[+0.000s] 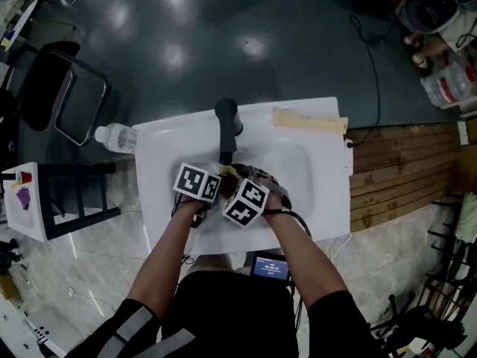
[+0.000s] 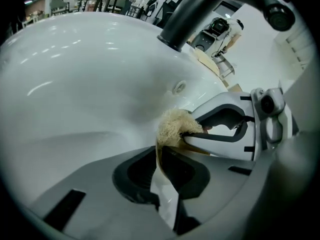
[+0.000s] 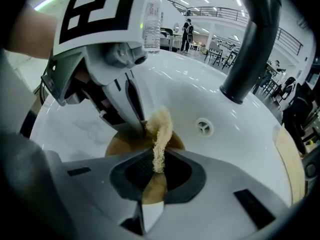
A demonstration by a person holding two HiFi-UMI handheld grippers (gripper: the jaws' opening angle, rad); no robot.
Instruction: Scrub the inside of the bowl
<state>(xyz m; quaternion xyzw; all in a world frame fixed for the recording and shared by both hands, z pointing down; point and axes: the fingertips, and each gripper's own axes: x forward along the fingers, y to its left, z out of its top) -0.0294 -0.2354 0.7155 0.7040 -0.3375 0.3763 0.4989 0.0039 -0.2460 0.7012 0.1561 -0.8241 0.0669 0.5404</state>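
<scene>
Left tool (image 2: 161, 156) is clenched on the rim of the brown bowl (image 3: 122, 145). Right tool (image 3: 156, 160) pinches a fibrous scrub pad (image 3: 161, 126) just above the bowl. Both forearms (image 1: 168, 252) converge over the white sink (image 3: 240, 134), near the faucet (image 1: 226, 125).

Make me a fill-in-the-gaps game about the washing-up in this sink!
1. The stringy scrubber is held in the jaws of the ____ gripper.
2. The left gripper pinches the rim of a bowl that is ____ in colour.
3. Both grippers work inside a white sink under a ____ tap.

Missing words: right; brown; black.
</scene>
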